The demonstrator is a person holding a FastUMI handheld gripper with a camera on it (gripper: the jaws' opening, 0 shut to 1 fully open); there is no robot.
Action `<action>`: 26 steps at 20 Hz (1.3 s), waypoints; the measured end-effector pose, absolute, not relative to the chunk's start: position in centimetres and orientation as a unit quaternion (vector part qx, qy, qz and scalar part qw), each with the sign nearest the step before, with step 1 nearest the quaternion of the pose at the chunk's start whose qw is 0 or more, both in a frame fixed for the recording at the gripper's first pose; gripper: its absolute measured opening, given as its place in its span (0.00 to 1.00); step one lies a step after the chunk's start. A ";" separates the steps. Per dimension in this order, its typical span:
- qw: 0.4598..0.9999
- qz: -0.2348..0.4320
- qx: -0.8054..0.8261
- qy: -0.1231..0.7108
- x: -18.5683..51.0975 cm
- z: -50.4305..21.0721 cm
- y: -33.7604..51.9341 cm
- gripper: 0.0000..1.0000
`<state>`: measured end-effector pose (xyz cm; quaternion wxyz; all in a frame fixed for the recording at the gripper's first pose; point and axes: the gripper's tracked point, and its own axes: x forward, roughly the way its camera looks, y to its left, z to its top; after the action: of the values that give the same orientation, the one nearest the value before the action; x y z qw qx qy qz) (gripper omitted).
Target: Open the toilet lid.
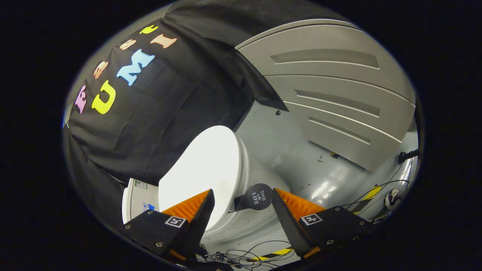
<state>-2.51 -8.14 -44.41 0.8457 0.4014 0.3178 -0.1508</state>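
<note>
Two fingers [208, 210] spread wide, pinching nothing, with the white toilet lid [205, 169] down on the bowl [260, 177] and its dark round handle [259, 196] just ahead between them: approach step, next calling for closing on that handle and lifting.

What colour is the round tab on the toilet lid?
Black, with light lettering; gripper view, tab between the open gripper fingers.

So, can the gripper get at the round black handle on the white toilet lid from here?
Probably yes: the gripper is open, and the round black handle on the white toilet lid sits between its fingers, nothing blocking.
</note>
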 end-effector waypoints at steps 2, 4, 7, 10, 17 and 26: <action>0.834 -0.163 0.420 0.319 -2.6 -45.1 -8.7 0.95; 0.822 -0.165 0.448 0.311 -2.7 -45.5 -9.3 0.95; 0.805 -0.159 0.483 0.306 -2.8 -46.4 -9.2 0.94; 0.792 -0.152 0.505 0.307 -2.3 -46.9 -8.9 0.87; 0.774 -0.132 0.532 0.315 -1.2 -48.3 -7.6 0.45; 0.731 -0.118 0.618 0.264 -1.0 -47.7 -7.2 0.15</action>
<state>-0.98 -7.18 -47.75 0.7306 0.6184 0.2644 -0.1181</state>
